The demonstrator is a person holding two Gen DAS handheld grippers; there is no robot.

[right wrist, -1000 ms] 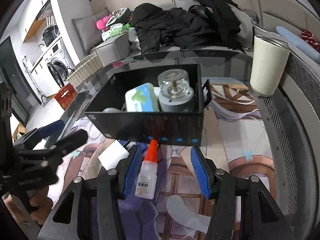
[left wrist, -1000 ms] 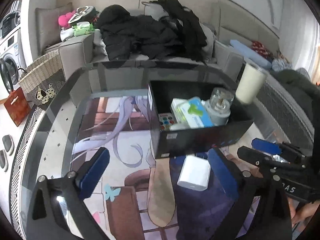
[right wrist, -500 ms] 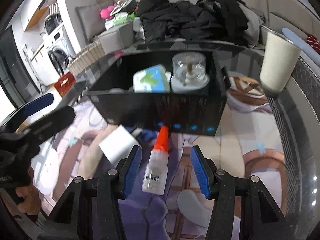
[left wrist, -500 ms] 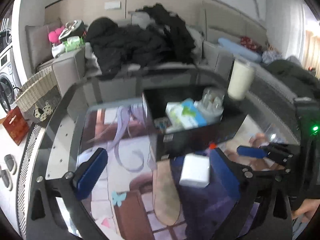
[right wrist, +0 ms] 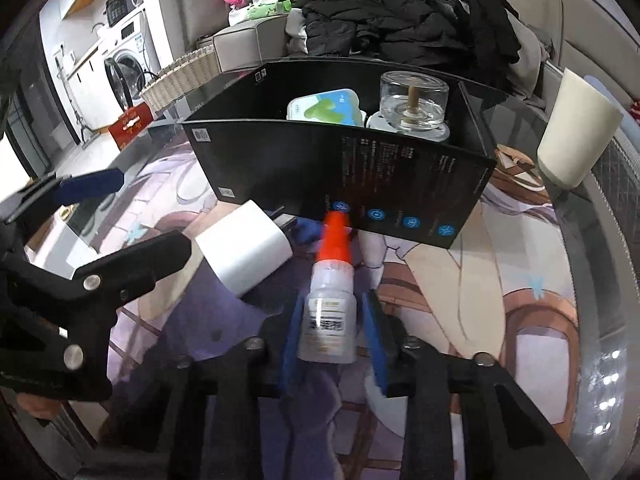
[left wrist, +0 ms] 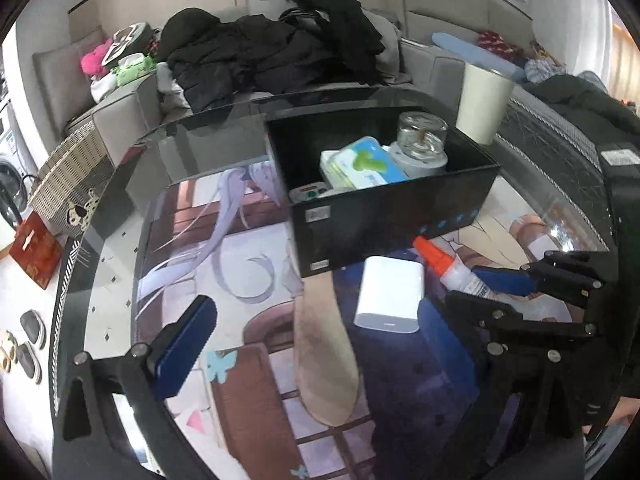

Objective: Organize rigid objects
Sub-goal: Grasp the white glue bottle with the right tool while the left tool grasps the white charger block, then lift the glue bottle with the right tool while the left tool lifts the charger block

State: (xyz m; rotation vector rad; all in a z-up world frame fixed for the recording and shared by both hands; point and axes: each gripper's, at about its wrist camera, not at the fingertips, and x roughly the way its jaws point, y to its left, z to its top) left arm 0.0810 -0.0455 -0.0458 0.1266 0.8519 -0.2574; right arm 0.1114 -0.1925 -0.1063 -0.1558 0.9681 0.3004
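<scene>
My right gripper (right wrist: 334, 328) is shut on a small clear glue bottle (right wrist: 329, 312) with an orange cap, held just in front of the black box (right wrist: 360, 184). The bottle also shows in the left wrist view (left wrist: 452, 268). The black box (left wrist: 392, 208) holds a blue-green tissue pack (left wrist: 364, 162), a glass jar (left wrist: 420, 140) and a small case. A white charger block (left wrist: 390, 300) lies on the table in front of the box, and shows in the right wrist view (right wrist: 244, 250). My left gripper (left wrist: 316, 328) is open and empty, close to the charger block.
A cream cup (left wrist: 484, 104) stands at the box's far right on the glass table (left wrist: 120, 240) with a printed mat. A sofa with dark clothes (left wrist: 280, 52) is behind. A wicker basket (left wrist: 68, 176) sits on the floor to the left.
My right gripper closed on the glue bottle and lifted it toward the box. My left gripper moved closer to the white charger block, staying open.
</scene>
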